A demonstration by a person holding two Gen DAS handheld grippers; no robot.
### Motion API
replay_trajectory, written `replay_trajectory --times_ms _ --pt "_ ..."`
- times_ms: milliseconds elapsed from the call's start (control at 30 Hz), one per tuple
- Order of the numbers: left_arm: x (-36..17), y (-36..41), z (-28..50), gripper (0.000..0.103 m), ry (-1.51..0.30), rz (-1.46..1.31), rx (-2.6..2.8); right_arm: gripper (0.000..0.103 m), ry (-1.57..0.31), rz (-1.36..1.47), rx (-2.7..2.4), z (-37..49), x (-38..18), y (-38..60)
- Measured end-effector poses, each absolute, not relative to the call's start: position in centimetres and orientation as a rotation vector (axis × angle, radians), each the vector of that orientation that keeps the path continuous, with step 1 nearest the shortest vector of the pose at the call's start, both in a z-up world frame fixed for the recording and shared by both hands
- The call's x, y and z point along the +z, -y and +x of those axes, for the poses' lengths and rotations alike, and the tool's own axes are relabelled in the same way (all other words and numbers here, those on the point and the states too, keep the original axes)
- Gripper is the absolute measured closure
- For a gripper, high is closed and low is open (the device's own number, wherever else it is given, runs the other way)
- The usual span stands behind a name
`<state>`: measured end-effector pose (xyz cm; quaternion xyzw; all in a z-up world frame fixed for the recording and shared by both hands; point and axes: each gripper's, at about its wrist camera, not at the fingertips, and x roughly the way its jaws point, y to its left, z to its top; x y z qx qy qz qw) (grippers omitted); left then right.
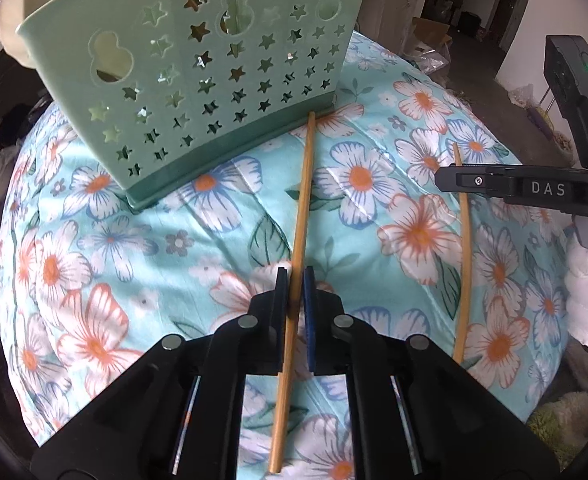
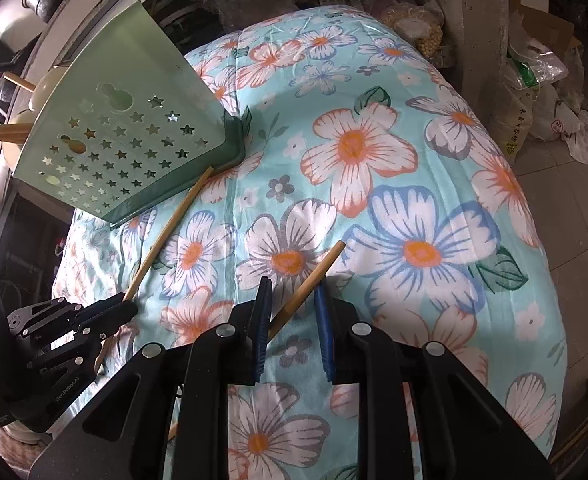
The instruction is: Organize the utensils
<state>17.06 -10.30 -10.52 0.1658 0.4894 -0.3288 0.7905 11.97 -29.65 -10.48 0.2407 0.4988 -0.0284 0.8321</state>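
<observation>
Two bamboo chopsticks lie on the floral cloth (image 1: pixel 142 240); the left chopstick (image 1: pixel 300 216) runs up to touch the dark base of the green holder (image 1: pixel 198 80), and the left gripper (image 1: pixel 294 292) is clenched on it low on the shaft, pads pinching the stick from both sides; the right chopstick (image 2: pixel 314 280) lies apart from the holder, threaded between the right gripper (image 2: pixel 292 300) fingers, whose blue pads (image 2: pixel 323 312) stand a little off the wood on at least one side, so that claw looks released, not yet biting; the holder stands upright with cream utensils poking out behind; the risk, I'd judge: a thin round stick may roll or pivot in the pinch, swing its tip into the holder wall and tip it, or drag the soft cloth along.
</observation>
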Motion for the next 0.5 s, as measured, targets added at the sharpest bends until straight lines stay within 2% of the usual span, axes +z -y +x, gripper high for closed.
replay_trajectory --times_ms 233,367,500 --pt "-10.9 8.8 15.3 0.097 -1.178 0.228 -0.728 0.081 -1.065 0.515 0.053 10.3 -10.4 28.9" --pt "-10.6 8.6 15.0 0.085 -1.183 0.202 -0.727 0.081 -1.055 0.592 0.085 9.8 -10.6 29.6" --pt "-10.5 9.8 15.6 0.081 -1.166 0.223 -0.709 0.081 -1.045 0.646 0.09 9.8 -10.7 30.0"
